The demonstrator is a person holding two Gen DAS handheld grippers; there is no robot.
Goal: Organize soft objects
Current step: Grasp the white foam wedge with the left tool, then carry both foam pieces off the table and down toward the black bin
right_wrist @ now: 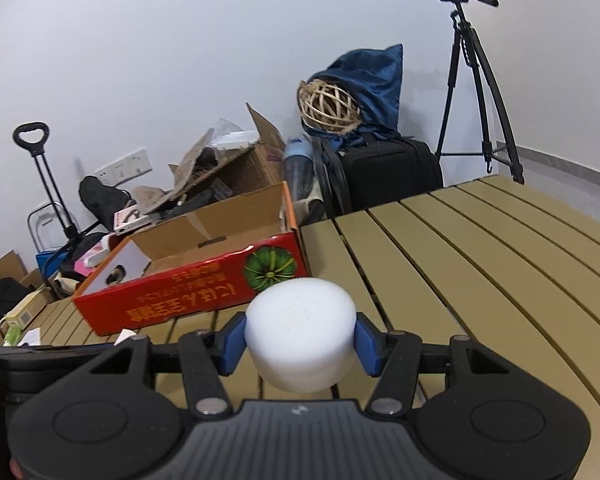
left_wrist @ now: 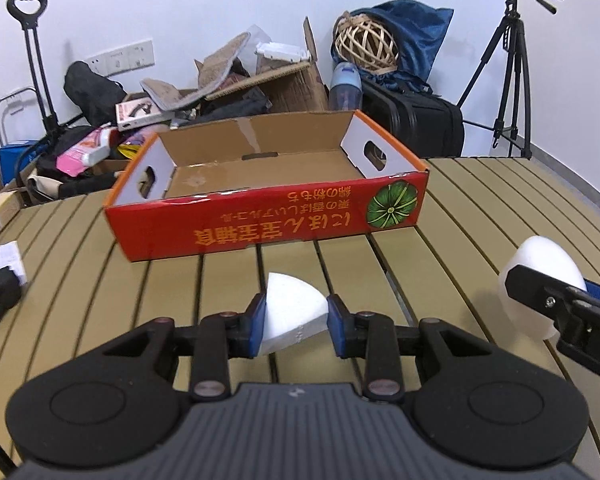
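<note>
Two foam pieces: both held above the tabletop (left_wrist: 480,200).
Left tongs (left_wrist: 297,326): clamped on the white foam wedge (left_wrist: 290,316).
Right tongs (right_wrist: 300,346): gripping the round foam block (right_wrist: 300,340).
Orange box (left_wrist: 260,216): open, straight ahead of the left tongs, ahead-left of the right; left is probably nearer.

My fingers (left_wrist: 257,330) carry blue pads, both foam pieces (left_wrist: 290,316) are white, the box (left_wrist: 260,224) red with a green pumpkin emblem, the surface (left_wrist: 480,208) olive-tan.
</note>
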